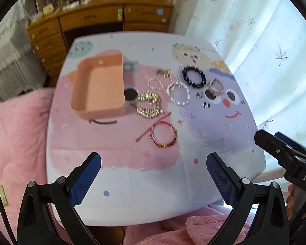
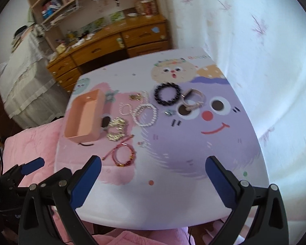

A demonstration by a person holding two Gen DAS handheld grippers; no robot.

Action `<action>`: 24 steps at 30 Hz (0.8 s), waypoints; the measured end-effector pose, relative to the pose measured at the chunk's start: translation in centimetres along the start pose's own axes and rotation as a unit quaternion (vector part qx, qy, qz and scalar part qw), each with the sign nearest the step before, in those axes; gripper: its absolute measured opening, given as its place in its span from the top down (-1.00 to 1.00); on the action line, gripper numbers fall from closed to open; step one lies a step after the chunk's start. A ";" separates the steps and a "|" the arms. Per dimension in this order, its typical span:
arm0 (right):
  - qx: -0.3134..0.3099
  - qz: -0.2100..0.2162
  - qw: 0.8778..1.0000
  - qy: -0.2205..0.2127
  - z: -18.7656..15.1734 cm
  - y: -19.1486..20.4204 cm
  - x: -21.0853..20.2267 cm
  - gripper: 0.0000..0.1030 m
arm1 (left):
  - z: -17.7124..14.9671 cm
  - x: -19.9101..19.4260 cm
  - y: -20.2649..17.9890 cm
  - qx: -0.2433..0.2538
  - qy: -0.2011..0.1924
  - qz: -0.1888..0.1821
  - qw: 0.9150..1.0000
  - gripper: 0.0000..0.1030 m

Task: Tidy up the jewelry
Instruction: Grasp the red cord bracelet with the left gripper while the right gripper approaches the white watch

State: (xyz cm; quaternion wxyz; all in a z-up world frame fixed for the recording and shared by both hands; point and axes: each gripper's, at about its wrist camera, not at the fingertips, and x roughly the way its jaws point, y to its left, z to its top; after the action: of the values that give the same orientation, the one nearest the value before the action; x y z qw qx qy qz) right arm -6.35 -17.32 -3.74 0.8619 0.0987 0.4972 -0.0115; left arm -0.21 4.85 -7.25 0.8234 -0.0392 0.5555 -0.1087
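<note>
1. Left wrist view puts the small table (image 1: 132,200) under us, its cartoon cloth bare near the edge; the left gripper (image 1: 154,175) and the right gripper (image 2: 153,180) both hover above that edge, jaws spread wide, holding nothing.
2. The peach box (image 1: 100,87) sits ahead and left of our left gripper — empty, so we judge sorting has not begun.
3. Jewelry lies loose ahead of both grippers: black bead bracelet (image 1: 193,76) farthest, pearl bracelets (image 1: 178,92) and gold chain (image 1: 149,104) just beside the box.
4. The red cord bracelet (image 1: 164,134) lies nearest — our likely first pick; it calls for a low, flat pinch.
</note>
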 end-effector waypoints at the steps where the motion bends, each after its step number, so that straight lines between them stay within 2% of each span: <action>1: 0.008 0.001 1.000 0.007 0.0 -0.3 0.2 -0.98 | 0.1 0.5 0.1 -0.005 0.008 -0.004 1.000 -0.99; 5: 0.043 0.005 0.999 0.020 0.3 -2.3 0.7 -0.98 | 0.8 3.4 0.6 -0.029 0.043 -0.007 0.999 -0.97; 7: 0.056 0.007 0.998 0.025 0.7 -3.1 1.1 -0.98 | 1.1 5.2 1.0 -0.048 0.064 -0.007 0.997 -0.84; 12: 0.086 0.020 0.995 0.047 3.3 -5.9 3.3 -0.89 | 1.7 9.9 2.1 -0.121 0.135 -0.013 0.983 -0.53; 15: 0.102 0.029 0.992 0.068 5.1 -7.6 5.6 -0.81 | 1.8 12.2 2.2 -0.157 0.160 -0.009 0.974 -0.47; 18: 0.104 0.027 0.989 0.099 6.8 -9.0 8.5 -0.49 | 2.0 14.0 2.1 -0.188 0.171 0.007 0.967 -0.44; 22: 0.089 0.039 0.988 0.116 8.9 -10.1 12.2 -0.24 | 2.2 15.9 1.5 -0.217 0.175 0.037 0.960 -0.36; 24: 0.078 0.044 0.989 0.116 10.2 -10.4 14.0 -0.07 | 2.2 16.8 1.1 -0.226 0.178 0.050 0.956 -0.17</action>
State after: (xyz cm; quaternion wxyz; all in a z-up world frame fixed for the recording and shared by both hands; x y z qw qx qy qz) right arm 8.19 -28.31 -12.53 0.7879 0.1884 0.5863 -0.0008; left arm 8.04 2.03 -21.81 0.6853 -0.1762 0.7045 0.0558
